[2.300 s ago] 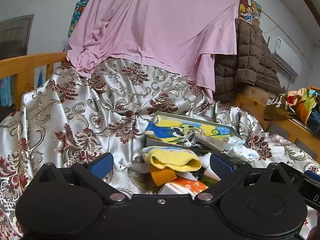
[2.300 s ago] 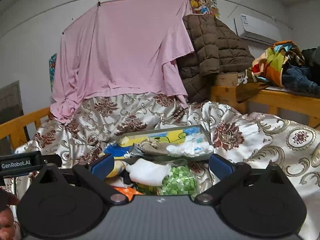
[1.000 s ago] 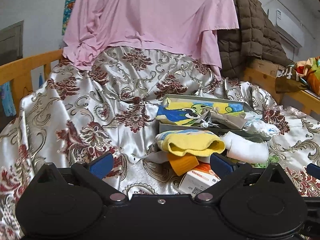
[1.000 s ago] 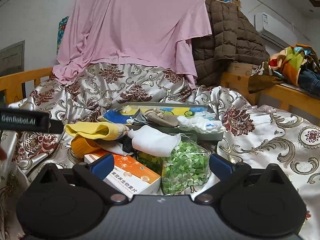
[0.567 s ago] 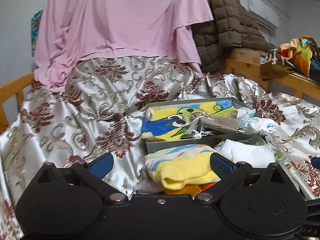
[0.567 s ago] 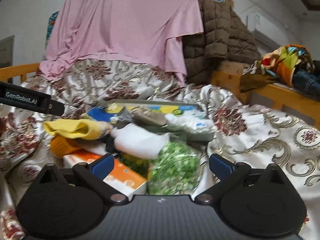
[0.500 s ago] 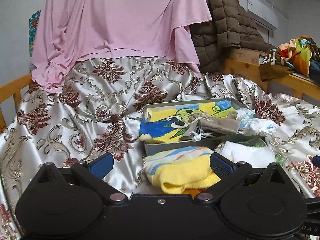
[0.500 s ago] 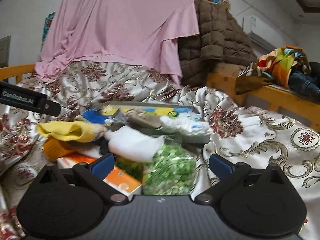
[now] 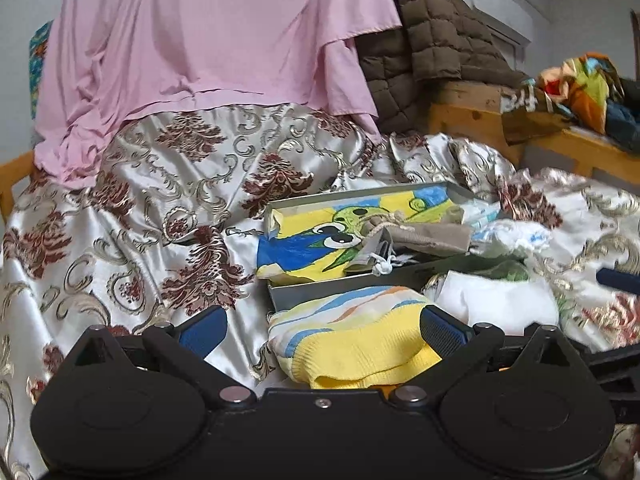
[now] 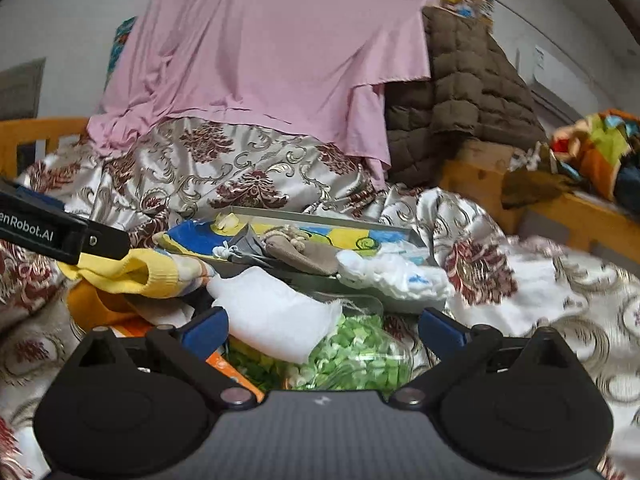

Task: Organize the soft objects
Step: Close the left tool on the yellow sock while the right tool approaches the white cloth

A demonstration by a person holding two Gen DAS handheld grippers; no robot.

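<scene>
Left gripper (image 9: 322, 330), jaws spread wide, above yellow sock (image 9: 356, 346) lying before grey tray (image 9: 320, 290). Right gripper (image 10: 322, 328), likewise spread, over white sock (image 10: 276, 314) resting on bag of green pieces (image 10: 356, 360); orange box (image 10: 232, 372) alongside.

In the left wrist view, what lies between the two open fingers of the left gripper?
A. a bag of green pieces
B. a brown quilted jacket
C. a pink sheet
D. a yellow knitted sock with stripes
D: the yellow sock lies in front of the tray, between the spread fingers of the left gripper.
</scene>
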